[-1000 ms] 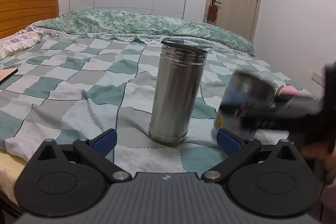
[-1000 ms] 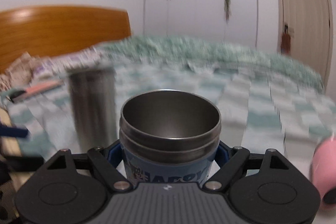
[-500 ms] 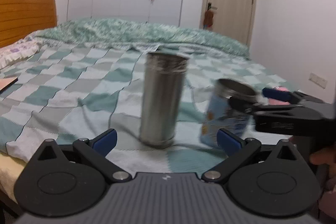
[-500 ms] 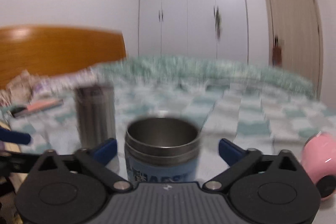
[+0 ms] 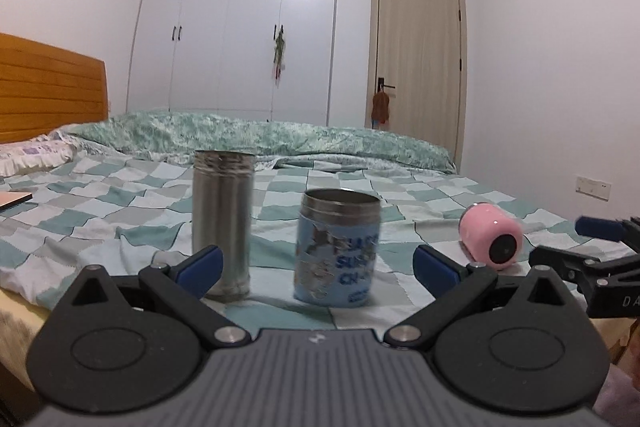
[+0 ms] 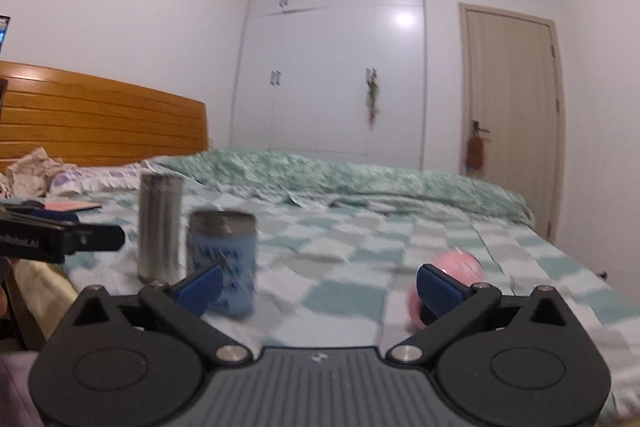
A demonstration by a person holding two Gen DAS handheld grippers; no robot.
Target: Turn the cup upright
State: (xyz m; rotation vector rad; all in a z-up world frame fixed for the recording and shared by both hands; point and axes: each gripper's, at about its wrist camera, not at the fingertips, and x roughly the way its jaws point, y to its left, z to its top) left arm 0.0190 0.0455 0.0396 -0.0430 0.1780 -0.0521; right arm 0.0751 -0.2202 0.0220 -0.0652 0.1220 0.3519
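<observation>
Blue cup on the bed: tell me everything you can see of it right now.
The blue cup stands upright on the checked bedspread, open mouth up. Its upper band and rim look like bare steel; below is a light blue wrap with a cartoon print and blue lettering. It stands just right of the taller steel flask, apart from it, and left of the pink cup lying on its side. Neither gripper touches it.

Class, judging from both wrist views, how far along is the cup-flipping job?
Done: the blue cup stands upright on the bed beside the steel flask. In hand: nothing; the left gripper and right gripper are open. Left: the pink cup lies on its side.
</observation>
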